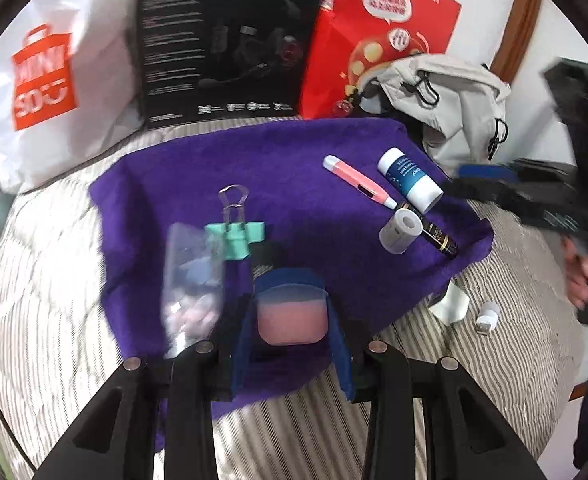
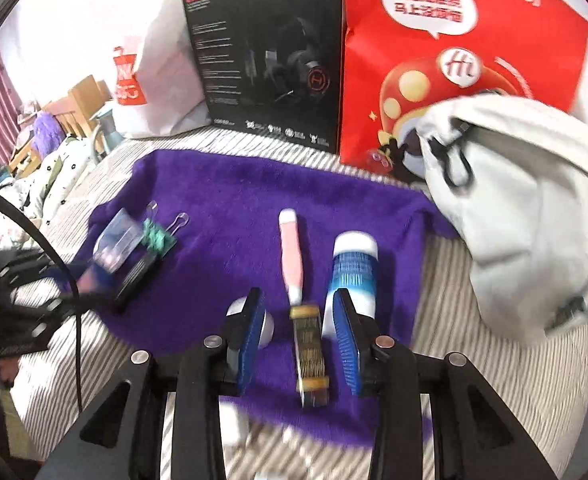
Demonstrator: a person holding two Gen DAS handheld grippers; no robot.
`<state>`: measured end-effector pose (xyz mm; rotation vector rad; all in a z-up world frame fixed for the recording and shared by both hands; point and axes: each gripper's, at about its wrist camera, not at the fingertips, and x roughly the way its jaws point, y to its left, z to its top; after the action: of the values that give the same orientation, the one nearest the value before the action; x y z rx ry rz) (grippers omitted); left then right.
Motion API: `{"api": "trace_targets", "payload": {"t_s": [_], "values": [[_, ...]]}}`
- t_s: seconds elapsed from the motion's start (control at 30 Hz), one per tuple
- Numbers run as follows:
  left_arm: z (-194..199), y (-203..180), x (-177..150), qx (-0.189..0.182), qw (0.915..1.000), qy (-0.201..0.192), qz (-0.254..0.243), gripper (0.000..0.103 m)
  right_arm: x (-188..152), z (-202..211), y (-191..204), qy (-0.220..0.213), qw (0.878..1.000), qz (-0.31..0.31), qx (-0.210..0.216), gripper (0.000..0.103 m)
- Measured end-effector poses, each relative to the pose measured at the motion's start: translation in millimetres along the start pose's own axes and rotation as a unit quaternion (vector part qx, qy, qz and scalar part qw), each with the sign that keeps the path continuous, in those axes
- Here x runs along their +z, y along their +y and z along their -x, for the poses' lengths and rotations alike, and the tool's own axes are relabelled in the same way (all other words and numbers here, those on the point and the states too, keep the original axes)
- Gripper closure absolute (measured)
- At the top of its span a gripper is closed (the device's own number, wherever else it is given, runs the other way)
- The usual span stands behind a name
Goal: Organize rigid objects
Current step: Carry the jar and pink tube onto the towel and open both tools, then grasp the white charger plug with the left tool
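Purple towel (image 1: 294, 168) spread over a striped bed as a sorting mat. Left gripper (image 1: 292, 320) clamped on a pink translucent case (image 1: 292, 322), likely mid-placement at 6 o'clock on the towel, beside a teal binder clip (image 1: 236, 238). Right gripper (image 2: 297, 340) spread apart, straddling a black-and-gold tube (image 2: 311, 354), probably about to grasp it. Pink pen (image 2: 292, 256) at 12 o'clock from that tube, blue-and-white bottle (image 2: 351, 276) at 1 o'clock. Readable behind: "HECATE" on a black headset box (image 2: 270, 56); "MINI SO" on a white bag (image 1: 46, 76).
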<state>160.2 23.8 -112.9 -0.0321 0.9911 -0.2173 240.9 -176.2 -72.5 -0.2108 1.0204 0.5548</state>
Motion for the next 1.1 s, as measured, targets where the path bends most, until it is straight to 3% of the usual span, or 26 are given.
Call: {"api": "trace_targets", "payload": {"t_s": [0.3, 0.7, 0.93, 1.0, 1.03, 1.1], "values": [[-46, -21, 27, -0.010, 0.9999, -0.009, -0.007, 0.069, -59, 38, -10, 0.007, 0.999, -0.037, 0.011, 0.067], [-73, -35, 28, 0.046, 0.9980, 0.017, -0.041, 0.067, -110, 49, -27, 0.040, 0.996, -0.074, 0.005, 0.067], [-46, -34, 28, 0.059, 0.9978, 0.011, -0.026, 0.062, -129, 51, -34, 0.050, 0.994, -0.094, 0.009, 0.067], [-21, -39, 26, 0.054, 0.9982, -0.004, -0.027, 0.054, -134, 51, -36, 0.050, 0.994, -0.099, 0.013, 0.067], [-11, -43, 26, 0.054, 0.9982, -0.007, -0.026, 0.044, -136, 51, -38, 0.049, 0.993, -0.105, 0.015, 0.066], [0, -54, 21, 0.047, 0.9985, -0.008, -0.029, 0.041, -141, 52, -42, 0.045, 0.992, -0.119, 0.022, 0.066]]}}
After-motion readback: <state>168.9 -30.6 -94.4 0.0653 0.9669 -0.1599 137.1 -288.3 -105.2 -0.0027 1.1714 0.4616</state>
